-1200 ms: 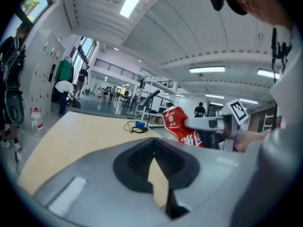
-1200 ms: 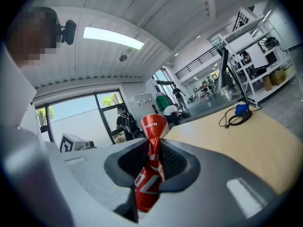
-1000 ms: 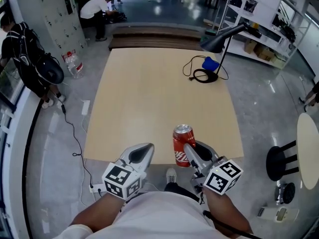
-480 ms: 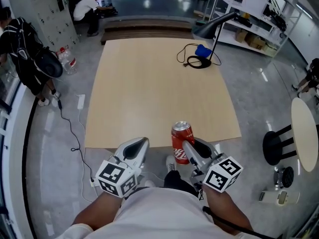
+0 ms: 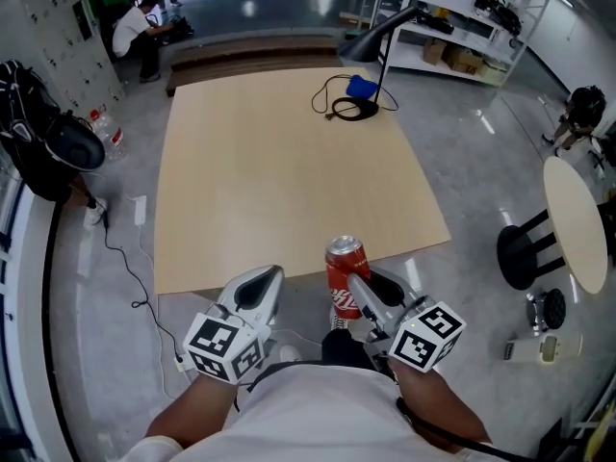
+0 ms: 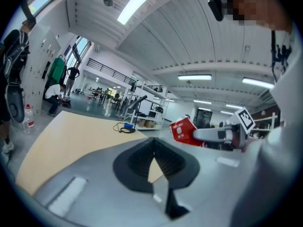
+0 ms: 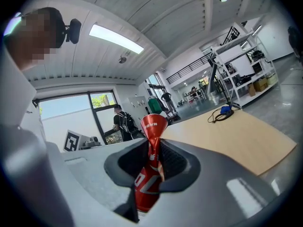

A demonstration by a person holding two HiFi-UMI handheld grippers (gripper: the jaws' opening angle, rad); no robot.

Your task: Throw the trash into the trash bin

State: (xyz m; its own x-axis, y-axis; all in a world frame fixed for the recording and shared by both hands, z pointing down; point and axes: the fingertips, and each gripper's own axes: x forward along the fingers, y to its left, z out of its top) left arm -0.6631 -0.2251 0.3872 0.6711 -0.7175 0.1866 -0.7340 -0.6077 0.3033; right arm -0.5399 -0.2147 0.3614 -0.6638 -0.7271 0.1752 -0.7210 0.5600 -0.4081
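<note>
The right tongs (image 5: 358,292) pinch the dented red metal drink can (image 5: 345,269) upright at its waist, by the pale wooden tabletop's (image 5: 279,162) near edge. The left tongs (image 5: 258,292), alongside, are closed and empty (no trash bin in sight).

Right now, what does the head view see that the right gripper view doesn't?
Only the head view shows the stool, the round table and the water bottle on the floor. Only the right gripper view shows the ceiling lights, the window and the dent where the right gripper squeezes the can. Both show the can, the wooden table and the lamp.
</note>
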